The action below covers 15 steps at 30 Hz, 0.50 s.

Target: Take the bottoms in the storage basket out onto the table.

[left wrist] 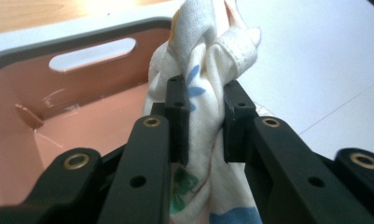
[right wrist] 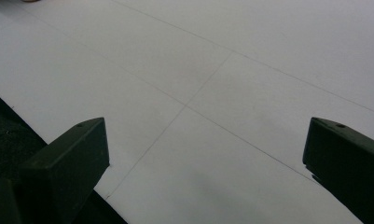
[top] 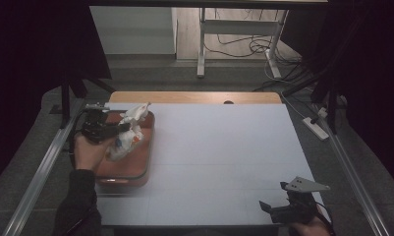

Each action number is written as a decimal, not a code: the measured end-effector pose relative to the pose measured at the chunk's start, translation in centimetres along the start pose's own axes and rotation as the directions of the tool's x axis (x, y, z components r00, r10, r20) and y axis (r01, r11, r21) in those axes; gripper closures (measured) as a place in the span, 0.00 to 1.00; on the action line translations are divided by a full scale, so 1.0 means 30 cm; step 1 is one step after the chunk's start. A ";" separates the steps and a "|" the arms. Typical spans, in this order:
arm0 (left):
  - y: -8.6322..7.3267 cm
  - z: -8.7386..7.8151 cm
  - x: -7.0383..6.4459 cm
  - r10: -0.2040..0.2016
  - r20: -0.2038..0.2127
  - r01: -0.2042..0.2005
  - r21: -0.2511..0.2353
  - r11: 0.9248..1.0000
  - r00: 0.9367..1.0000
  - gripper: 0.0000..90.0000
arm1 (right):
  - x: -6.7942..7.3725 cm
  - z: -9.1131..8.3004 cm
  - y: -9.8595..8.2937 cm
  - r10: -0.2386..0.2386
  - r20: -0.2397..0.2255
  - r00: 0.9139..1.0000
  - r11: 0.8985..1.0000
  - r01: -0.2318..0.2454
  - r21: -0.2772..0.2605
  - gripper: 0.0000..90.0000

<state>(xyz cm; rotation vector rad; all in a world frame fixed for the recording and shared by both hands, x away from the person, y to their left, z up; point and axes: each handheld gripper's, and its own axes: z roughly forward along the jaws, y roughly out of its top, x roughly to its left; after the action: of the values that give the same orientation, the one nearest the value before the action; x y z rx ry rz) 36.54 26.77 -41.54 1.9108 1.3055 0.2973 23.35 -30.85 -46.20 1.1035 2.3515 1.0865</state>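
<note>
One cloth (top: 129, 132) over orange bin (top: 144, 172)

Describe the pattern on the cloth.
Cream cloth with blue and green prints, clearest in the left gripper view.

My left gripper (left wrist: 205, 119), matt black plastic, pinches soft printed cloth (left wrist: 203, 70); the bin (left wrist: 31, 84) is glossy pink plastic; the table (top: 224, 147) is matt white.

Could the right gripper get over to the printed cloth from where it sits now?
Probably yes: the white table lies bare between the right gripper and the printed cloth, which the left gripper holds over the orange bin.
</note>
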 end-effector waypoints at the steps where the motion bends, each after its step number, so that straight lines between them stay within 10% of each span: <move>1: 0.000 0.000 0.000 0.000 0.000 0.000 0.000 1.000 1.000 0.84 | 0.000 0.000 0.000 0.000 0.000 1.000 1.000 0.000 0.000 0.01; 15: 0.031 -0.020 -0.051 0.017 0.037 -0.016 -0.037 0.999 0.999 0.83 | -0.002 -0.002 -0.001 0.005 0.004 1.000 1.000 -0.005 -0.003 0.01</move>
<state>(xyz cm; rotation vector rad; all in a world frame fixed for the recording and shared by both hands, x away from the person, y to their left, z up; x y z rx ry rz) 36.14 25.58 -40.13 1.8886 1.2520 0.2905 23.36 -30.94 -46.19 1.1100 2.3444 1.0880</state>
